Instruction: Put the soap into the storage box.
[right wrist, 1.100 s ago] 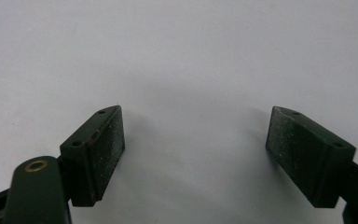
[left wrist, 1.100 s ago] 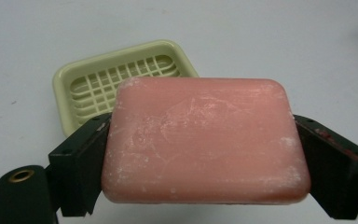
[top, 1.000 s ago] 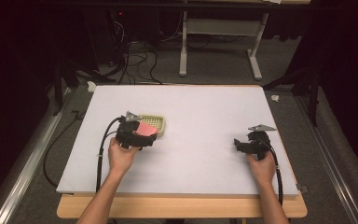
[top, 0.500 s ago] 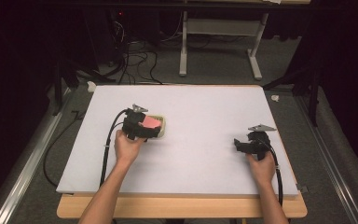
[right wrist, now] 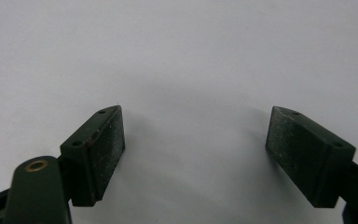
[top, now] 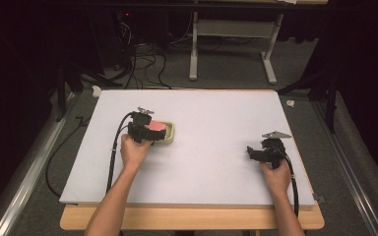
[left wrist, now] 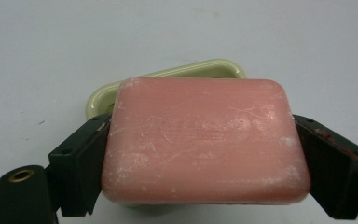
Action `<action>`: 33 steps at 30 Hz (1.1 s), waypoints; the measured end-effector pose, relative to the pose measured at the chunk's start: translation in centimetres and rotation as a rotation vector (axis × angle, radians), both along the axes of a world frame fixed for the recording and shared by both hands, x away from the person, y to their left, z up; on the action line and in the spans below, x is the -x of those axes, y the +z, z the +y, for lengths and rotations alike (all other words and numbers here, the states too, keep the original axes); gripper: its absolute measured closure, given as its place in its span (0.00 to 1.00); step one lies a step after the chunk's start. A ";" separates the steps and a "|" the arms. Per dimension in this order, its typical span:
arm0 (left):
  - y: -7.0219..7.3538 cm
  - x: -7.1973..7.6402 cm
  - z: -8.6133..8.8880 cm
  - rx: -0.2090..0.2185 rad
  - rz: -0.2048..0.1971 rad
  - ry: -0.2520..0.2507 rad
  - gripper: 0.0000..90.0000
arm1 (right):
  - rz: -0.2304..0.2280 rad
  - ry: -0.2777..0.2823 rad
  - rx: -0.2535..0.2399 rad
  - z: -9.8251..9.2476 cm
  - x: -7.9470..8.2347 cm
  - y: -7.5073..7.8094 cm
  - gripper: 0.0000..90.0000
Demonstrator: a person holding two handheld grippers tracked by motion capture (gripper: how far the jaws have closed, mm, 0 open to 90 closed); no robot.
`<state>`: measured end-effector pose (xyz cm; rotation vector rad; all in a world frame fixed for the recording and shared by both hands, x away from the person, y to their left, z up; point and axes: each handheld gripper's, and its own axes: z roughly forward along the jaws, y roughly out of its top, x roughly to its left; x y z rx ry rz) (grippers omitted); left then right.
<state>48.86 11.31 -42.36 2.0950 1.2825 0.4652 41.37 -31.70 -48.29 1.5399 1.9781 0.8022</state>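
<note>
A white-topped table (top: 216,162) with a pale wooden edge along its near side stands on grey carpeted floor (top: 226,73) in a dim room whose far side falls into darkness. Beyond the table stand the white metal legs of a desk frame (top: 231,44), with a tangle of black cables (top: 138,64) on the floor to their left. A silver metal rail (top: 27,182) runs along the floor at the left.

The left claw (top: 150,132) holds a pink soap (top: 156,128) over a pale dish (top: 169,133) on the white surface (top: 211,123). The right claw (top: 256,153) rests far away.
</note>
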 end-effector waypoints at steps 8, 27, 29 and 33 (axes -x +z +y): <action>-0.8 -0.8 -0.3 0.019 0.023 0.023 0.15 | 0.001 0.000 0.000 0.0 0.0 0.0 0.22; -2.0 -1.6 -0.6 0.001 0.049 0.051 0.15 | 0.000 0.000 0.000 0.0 0.0 0.0 0.22; -2.0 -1.7 -0.6 0.006 0.048 0.054 0.15 | 0.001 0.000 -0.001 0.0 0.0 0.0 0.22; -2.1 -1.9 -0.7 0.010 0.055 0.054 0.15 | 0.000 0.000 -0.001 0.0 0.0 0.0 0.22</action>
